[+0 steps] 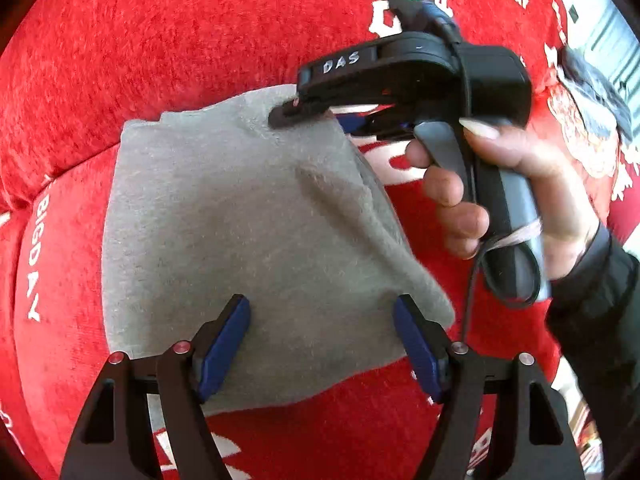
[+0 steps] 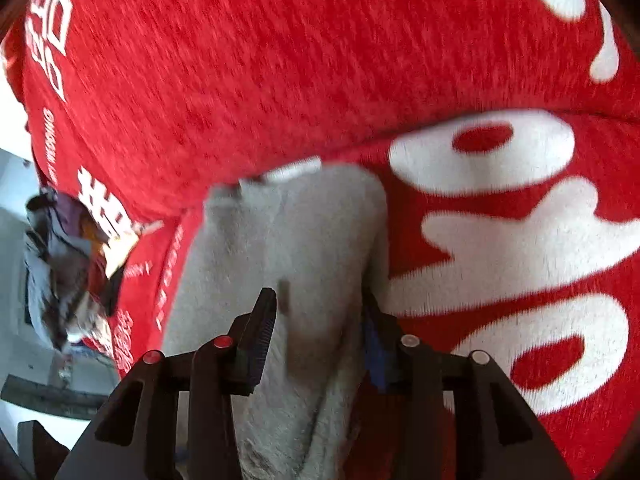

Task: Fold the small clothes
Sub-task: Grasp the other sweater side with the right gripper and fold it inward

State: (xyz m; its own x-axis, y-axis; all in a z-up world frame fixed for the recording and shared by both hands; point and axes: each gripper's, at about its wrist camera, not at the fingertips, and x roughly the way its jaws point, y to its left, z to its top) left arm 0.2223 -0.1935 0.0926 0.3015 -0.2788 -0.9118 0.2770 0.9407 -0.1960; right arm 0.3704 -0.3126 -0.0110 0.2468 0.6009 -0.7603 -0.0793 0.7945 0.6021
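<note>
Left claw [image 1: 322,346] agape, right claw [image 2: 316,328] half-closed

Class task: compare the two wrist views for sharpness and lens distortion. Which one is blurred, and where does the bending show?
Left wrist view: sharp; the grey cloth shows its nap, and the red blanket bulges toward dark corners. Right wrist view: motion-smeared, the blanket's white lettering streaked, same fisheye curve.

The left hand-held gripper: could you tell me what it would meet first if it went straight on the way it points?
Most likely the grey cloth, which lies between and ahead of the left hand-held gripper on the red blanket; depth is unclear.
</note>
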